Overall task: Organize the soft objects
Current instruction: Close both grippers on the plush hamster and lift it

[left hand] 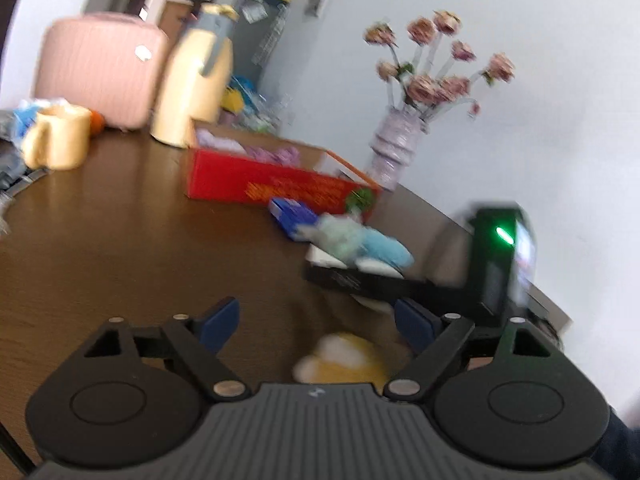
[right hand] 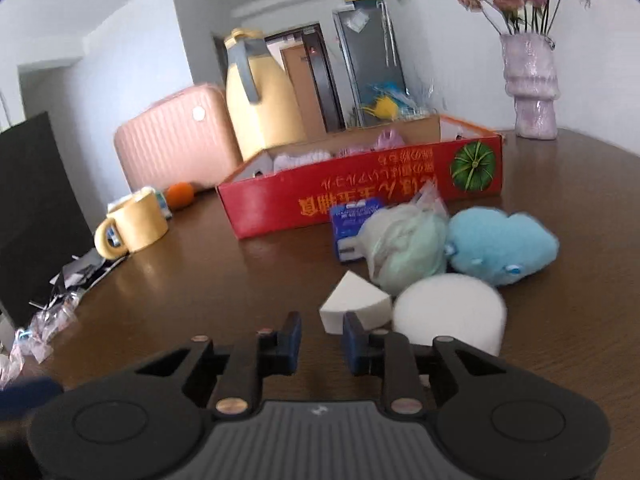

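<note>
Sorting step: gathering loose soft things into the red box (right hand: pixel 360 196), which already holds pale and pink soft pieces; several are not yet in it
Red box: on the brown tabletop (right hand: pixel 200 280), in front of the yellow jug (right hand: pixel 260 100) and the pink suitcase (right hand: pixel 176 140)
Soft things left: a blue plush (right hand: pixel 500 246), a pale green bundle (right hand: pixel 404 248), a round white sponge (right hand: pixel 452 312) and a white wedge sponge (right hand: pixel 352 304), all lying just before the red box on its near side
Yellow plush: a yellow and white plush (left hand: pixel 344 356) lies farther from the red box, below the left tongs (left hand: pixel 316 322)
Left tongs: spread wide, released, nothing between the blue pads
Right tongs (right hand: pixel 322 340): narrowed but with a clear gap, gripping nothing; the wedge sponge sits just ahead of the tips
Next move, as I judge it: bring the right tongs onto the wedge sponge, clench gently since it will squash, then lift it over the box's near wall
</note>
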A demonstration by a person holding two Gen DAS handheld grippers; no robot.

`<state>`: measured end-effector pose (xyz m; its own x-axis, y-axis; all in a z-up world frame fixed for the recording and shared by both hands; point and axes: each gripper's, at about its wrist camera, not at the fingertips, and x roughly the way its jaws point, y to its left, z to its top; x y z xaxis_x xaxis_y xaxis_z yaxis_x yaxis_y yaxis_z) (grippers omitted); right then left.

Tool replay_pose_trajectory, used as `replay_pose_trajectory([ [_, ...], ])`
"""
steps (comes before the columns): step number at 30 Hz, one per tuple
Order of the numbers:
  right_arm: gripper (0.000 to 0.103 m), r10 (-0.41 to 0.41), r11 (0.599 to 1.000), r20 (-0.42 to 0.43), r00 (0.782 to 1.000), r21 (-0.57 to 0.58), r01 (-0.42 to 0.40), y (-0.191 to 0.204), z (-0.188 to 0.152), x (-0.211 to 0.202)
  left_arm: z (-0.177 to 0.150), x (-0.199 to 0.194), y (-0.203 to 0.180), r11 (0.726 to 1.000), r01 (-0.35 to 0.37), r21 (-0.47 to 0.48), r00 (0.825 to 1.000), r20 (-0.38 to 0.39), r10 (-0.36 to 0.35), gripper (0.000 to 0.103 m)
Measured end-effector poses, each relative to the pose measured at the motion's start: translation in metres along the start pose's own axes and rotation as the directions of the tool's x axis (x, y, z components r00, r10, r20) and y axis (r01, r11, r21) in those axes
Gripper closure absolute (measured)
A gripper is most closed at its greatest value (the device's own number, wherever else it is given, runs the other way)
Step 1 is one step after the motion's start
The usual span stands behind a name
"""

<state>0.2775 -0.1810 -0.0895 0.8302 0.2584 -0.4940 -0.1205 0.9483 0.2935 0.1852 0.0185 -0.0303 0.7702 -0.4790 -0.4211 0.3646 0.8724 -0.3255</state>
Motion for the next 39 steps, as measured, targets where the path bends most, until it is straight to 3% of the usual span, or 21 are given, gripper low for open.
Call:
replay_pose_trajectory([
  [2,0.08,0.045,0.999,0.036,0.998,-0.024,-0.044,0.003,0.0,-0.005,-0.005,-0.001,-0.002,1.0,0.015,-0.002,1.0,-0.024,-0.015,0.012],
  [3,0.074,0.038,0.998,0.06,0.997,-0.055,-0.035,0.004,0.0,-0.013,-0.008,0.003,-0.003,1.0,0.014,0.01,0.999,-0.048,-0.014,0.012],
  [4,0.07,0.022,0.997,0.08,0.997,-0.073,-0.016,0.003,0.0,-0.023,-0.012,0.008,-0.005,1.0,0.007,0.03,0.997,-0.082,-0.004,0.017],
  [5,0.058,0.021,0.998,0.095,0.995,-0.069,-0.015,0.0,0.001,-0.031,-0.016,0.013,-0.005,0.999,-0.015,0.044,0.994,-0.103,0.019,0.02],
  [6,0.051,0.025,0.998,0.112,0.993,-0.06,-0.019,-0.006,0.002,-0.041,-0.019,0.018,-0.006,0.998,-0.036,0.053,0.992,-0.121,0.042,0.033],
  [7,0.05,0.025,0.999,0.131,0.991,-0.05,-0.019,-0.013,0.002,-0.053,-0.021,0.022,-0.006,0.998,-0.026,0.054,0.991,-0.13,0.033,0.055],
  [9,0.048,0.032,0.998,0.148,0.989,-0.054,-0.024,-0.024,0.004,-0.073,-0.02,0.025,-0.006,0.999,0.049,0.024,0.989,-0.14,-0.045,0.062],
  [12,0.048,0.058,0.996,0.154,0.986,-0.078,-0.046,-0.037,0.001,-0.1,-0.013,0.036,-0.015,0.994,0.031,0.101,0.995,-0.102,-0.021,0.064],
  [14,0.046,0.081,0.993,0.134,0.988,-0.094,-0.069,-0.04,-0.004,-0.111,-0.004,0.053,-0.013,0.992,0.034,0.125,0.996,-0.084,-0.024,0.063],
  [17,0.046,0.126,0.982,0.076,0.989,-0.15,-0.114,-0.036,-0.015,-0.113,0.019,0.084,-0.002,0.998,-0.035,0.058,0.998,-0.059,0.038,0.057],
  [19,0.046,0.129,0.976,0.055,0.99,-0.186,-0.117,-0.03,-0.022,-0.112,0.03,0.093,0.006,0.998,-0.055,0.0,0.996,-0.067,0.055,0.038],
  [21,0.046,0.141,0.967,0.048,0.989,-0.22,-0.128,-0.024,-0.027,-0.112,0.037,0.085,0.02,0.995,-0.027,-0.096,0.998,-0.055,0.022,0.027],
  [23,0.043,0.153,0.962,0.053,0.987,-0.236,-0.136,-0.021,-0.029,-0.107,0.037,0.064,0.03,0.989,-0.027,-0.145,1.0,-0.005,0.026,0.025],
  [26,0.021,0.164,0.964,0.075,0.984,-0.223,-0.144,-0.02,-0.03,-0.091,0.031,0.037,0.036,0.986,-0.09,-0.14,0.996,0.004,0.091,0.023],
  [28,0.021,0.19,0.952,0.021,0.982,-0.248,-0.179,-0.009,-0.031,-0.079,0.026,0.022,0.039,0.983,-0.109,-0.146,0.994,-0.006,0.11,0.018],
  [30,0.025,0.276,0.921,-0.084,0.958,-0.263,-0.288,0.005,-0.033,-0.073,0.021,0.008,0.042,0.982,-0.104,-0.157,0.995,-0.008,0.104,0.018],
  [32,0.029,0.408,0.859,-0.101,0.907,-0.296,-0.419,0.021,-0.04,-0.081,0.019,-0.004,0.044,0.983,-0.097,-0.153,0.995,-0.005,0.098,0.017],
  [34,0.027,0.495,0.797,-0.104,0.863,-0.341,-0.498,0.033,-0.044,-0.094,0.018,-0.012,0.044,0.985,-0.107,-0.135,0.994,0.0,0.108,0.014],
  [35,0.026,0.516,0.779,-0.09,0.852,-0.364,-0.51,0.035,-0.046,-0.1,0.018,-0.013,0.042,0.987,-0.105,-0.125,0.994,0.001,0.106,0.013],
  [36,0.026,0.51,0.777,-0.074,0.857,-0.387,-0.496,0.036,-0.047,-0.105,0.017,-0.014,0.04,0.99,-0.088,-0.109,0.996,0.004,0.089,0.012],
  [39,0.026,0.397,0.848,-0.01,0.918,-0.378,-0.371,0.023,-0.043,-0.111,0.009,-0.006,0.032,0.995,-0.097,-0.022,0.995,-0.016,0.097,0.012],
])
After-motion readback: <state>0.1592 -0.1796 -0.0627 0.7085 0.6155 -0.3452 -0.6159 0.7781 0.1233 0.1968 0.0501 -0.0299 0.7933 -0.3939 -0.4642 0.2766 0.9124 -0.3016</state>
